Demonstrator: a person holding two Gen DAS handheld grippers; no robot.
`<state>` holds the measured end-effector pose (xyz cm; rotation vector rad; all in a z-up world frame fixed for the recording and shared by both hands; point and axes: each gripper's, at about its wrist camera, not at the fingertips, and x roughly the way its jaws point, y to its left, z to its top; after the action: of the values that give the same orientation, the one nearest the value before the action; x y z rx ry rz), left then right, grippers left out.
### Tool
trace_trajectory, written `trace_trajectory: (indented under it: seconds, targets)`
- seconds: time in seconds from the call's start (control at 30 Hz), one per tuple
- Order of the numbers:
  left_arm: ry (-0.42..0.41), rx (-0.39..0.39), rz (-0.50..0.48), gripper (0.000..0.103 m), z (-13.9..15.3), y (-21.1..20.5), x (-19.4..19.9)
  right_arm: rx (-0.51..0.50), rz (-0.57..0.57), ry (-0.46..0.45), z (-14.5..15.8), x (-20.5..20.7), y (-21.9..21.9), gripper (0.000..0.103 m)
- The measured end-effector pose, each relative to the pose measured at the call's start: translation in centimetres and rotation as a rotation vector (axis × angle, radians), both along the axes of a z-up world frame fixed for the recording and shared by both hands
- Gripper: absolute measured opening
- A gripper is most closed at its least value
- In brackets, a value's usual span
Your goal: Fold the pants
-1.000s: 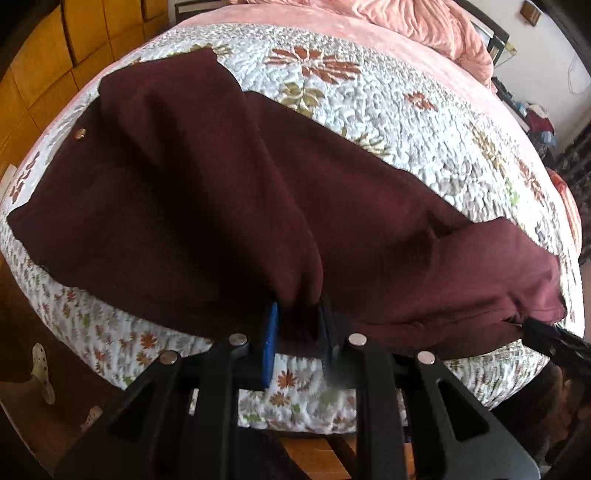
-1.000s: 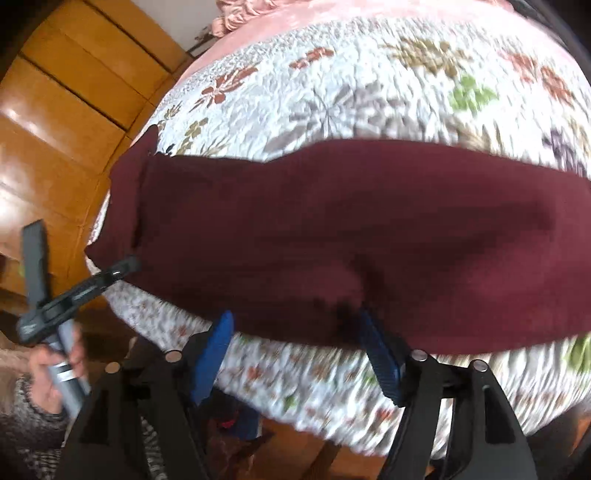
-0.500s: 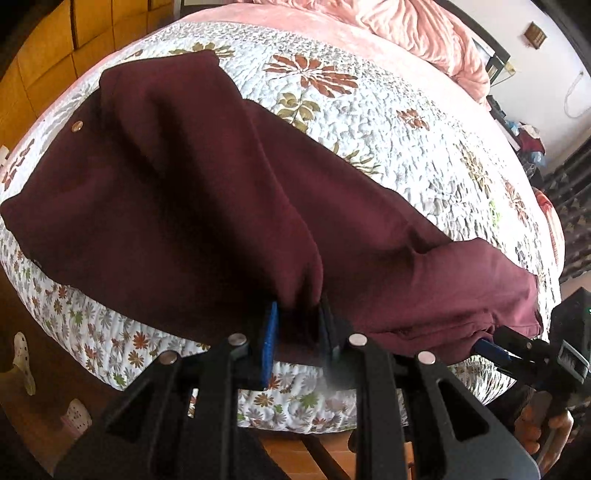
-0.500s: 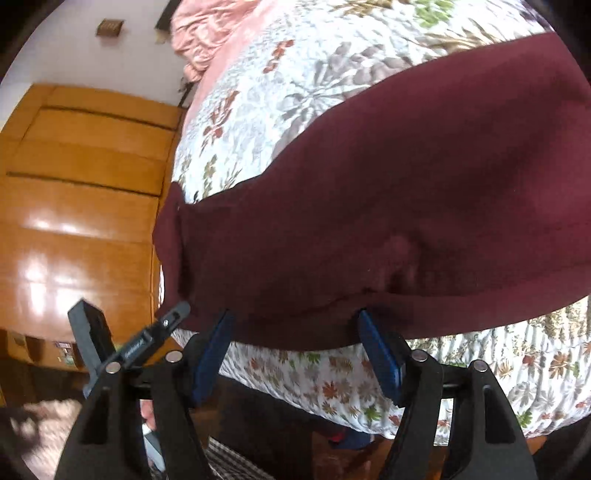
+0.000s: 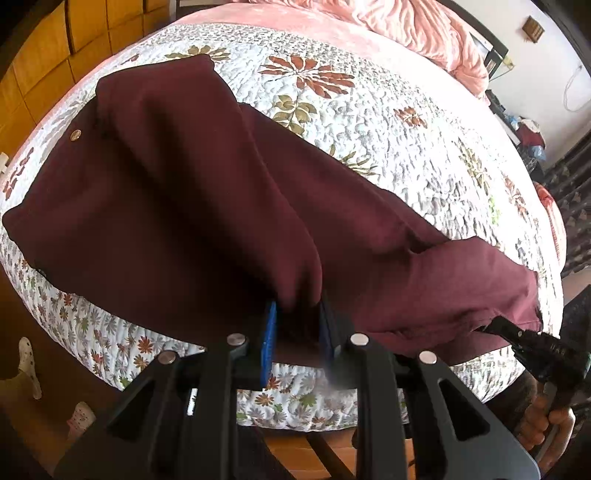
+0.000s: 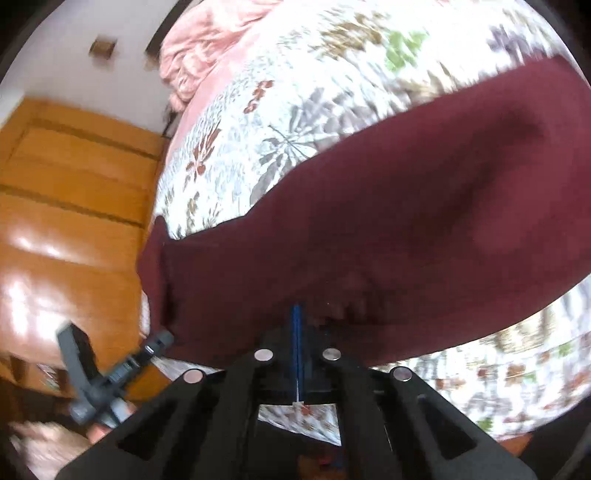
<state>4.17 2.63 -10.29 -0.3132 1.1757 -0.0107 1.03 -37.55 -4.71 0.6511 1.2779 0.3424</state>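
Dark maroon pants (image 5: pixel 192 206) lie across the near side of a floral quilted bed (image 5: pixel 369 110), waist with a metal button (image 5: pixel 75 135) at the left, legs running right. My left gripper (image 5: pixel 297 332) is shut on a bunched fold of the pants at the bed's near edge. In the right wrist view the pants (image 6: pixel 406 229) fill the middle. My right gripper (image 6: pixel 297 321) is shut on the pants' near edge, blue pads pressed together. It also shows in the left wrist view (image 5: pixel 495 325) at the leg end.
A pink blanket (image 5: pixel 406 26) is heaped at the far end of the bed. Wooden wardrobe panels (image 6: pixel 74 206) stand to the left. Wooden floor with slippers (image 5: pixel 27 362) lies below the bed's edge. Clutter stands at the far right (image 5: pixel 528 133).
My right gripper was open around the pants' edge and has shut on it. The left gripper keeps its hold on the fold; the view shifted slightly.
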Motion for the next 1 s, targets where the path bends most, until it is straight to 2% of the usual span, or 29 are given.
trace_trajectory:
  seconds: [0.07, 0.13, 0.27, 0.33, 0.4, 0.47, 0.53, 0.67, 0.7, 0.73, 0.8, 0.9, 1.0]
  targets:
    - [-0.001, -0.039, 0.016, 0.02, 0.4, 0.4, 0.1, -0.015, 0.044, -0.028, 1.0, -0.1, 0.7, 0.011]
    - [-0.019, -0.054, 0.016, 0.02, 1.1, 0.5, 0.3, 0.031, 0.047, -0.011, 1.2, -0.4, 1.1, 0.046]
    - [-0.046, -0.072, 0.009, 0.02, 2.4, 0.3, 0.9, 0.236, 0.039, 0.086, -1.0, -0.6, 3.1, 0.047]
    - [-0.056, -0.088, 0.012, 0.02, 3.1, 0.4, 1.2, 0.266, 0.036, 0.137, -2.3, -0.6, 4.6, 0.049]
    - [-0.061, -0.097, 0.013, 0.02, 3.4, 0.5, 1.4, 0.295, 0.035, 0.176, -3.6, -0.4, 6.1, 0.058]
    - [-0.065, -0.104, 0.009, 0.02, 3.7, 0.6, 1.4, 0.348, 0.001, 0.186, -4.4, -0.3, 6.5, 0.058]
    - [-0.062, -0.101, 0.005, 0.02, 3.6, 0.6, 1.4, 0.337, -0.029, 0.173, -4.6, 0.3, 6.4, 0.062]
    - [-0.047, -0.102, 0.003, 0.02, 2.9, 0.9, 0.9, 0.313, -0.124, 0.173, -5.0, 1.3, 4.8, 0.061]
    - [-0.041, -0.105, 0.005, 0.02, 2.6, 1.0, 0.9, 0.303, -0.138, 0.175, -5.2, 1.6, 4.3, 0.053]
    - [-0.039, -0.105, 0.005, 0.02, 2.5, 1.1, 0.8, 0.285, -0.138, 0.173, -5.2, 1.6, 4.2, 0.033]
    - [-0.036, -0.101, -0.001, 0.02, 2.2, 1.0, 0.8, 0.208, -0.122, 0.149, -4.8, 1.4, 3.4, 0.013]
    - [-0.033, -0.074, -0.013, 0.02, 2.0, 0.8, 0.8, 0.168, -0.099, 0.083, -3.1, 0.5, 3.0, 0.009]
    - [-0.04, -0.045, -0.019, 0.021, 2.0, 0.6, 0.2, 0.073, -0.05, 0.056, -0.9, -0.9, 3.8, 0.009]
